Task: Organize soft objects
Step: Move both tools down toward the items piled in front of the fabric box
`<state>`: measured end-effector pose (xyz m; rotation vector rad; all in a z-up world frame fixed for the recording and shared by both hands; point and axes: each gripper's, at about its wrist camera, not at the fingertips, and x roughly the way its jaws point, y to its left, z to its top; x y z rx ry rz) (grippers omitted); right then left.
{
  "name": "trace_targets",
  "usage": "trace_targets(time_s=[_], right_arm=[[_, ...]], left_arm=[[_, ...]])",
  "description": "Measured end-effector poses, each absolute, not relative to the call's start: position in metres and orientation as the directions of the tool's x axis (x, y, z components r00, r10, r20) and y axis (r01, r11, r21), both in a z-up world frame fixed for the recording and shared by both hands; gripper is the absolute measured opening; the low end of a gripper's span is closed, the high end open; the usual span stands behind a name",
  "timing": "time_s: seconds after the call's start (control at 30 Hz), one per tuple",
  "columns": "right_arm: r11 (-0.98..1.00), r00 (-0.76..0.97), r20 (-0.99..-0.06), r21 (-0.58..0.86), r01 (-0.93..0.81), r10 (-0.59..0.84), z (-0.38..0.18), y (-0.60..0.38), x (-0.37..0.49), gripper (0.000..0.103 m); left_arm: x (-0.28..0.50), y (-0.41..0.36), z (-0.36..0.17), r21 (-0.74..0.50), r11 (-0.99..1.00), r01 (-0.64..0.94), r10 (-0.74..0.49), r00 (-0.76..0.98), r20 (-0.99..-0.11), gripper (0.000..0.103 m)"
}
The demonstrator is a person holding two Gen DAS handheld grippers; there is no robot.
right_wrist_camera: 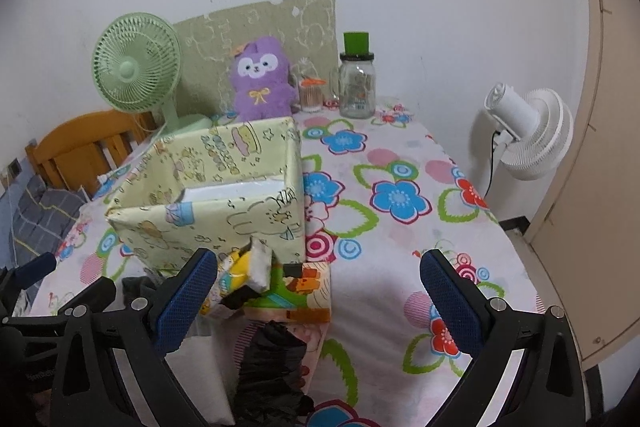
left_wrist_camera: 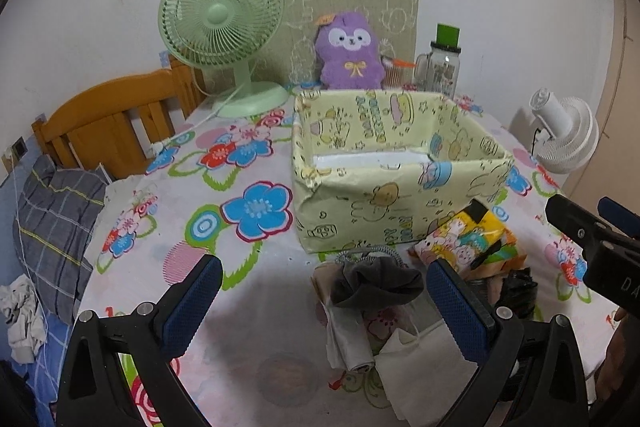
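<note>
Soft clutter — a dark grey cloth, white tissues, a cartoon-printed packet and a crumpled black bag — lies heaped on the floral tabletop, just in front of a pale yellow storage box whose white bottom shows. The left gripper hovers over the cloth, jaws spread wide and holding nothing — the right gripper, likewise wide open and empty, hangs above the packet and bag
</note>
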<state>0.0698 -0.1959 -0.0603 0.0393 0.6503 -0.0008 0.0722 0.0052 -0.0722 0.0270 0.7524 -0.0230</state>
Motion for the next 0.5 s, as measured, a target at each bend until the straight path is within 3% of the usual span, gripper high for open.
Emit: trace_targets(time_s=[0.5], right_arm=[[0.998,0.735,-0.676,0.041,-0.047,0.063,-0.088,-0.18,0.1,0.096]], left_arm=[[0.093,-0.006,-0.1,0.018,0.997,0.081,-0.041,0.666,-0.745,0.103]])
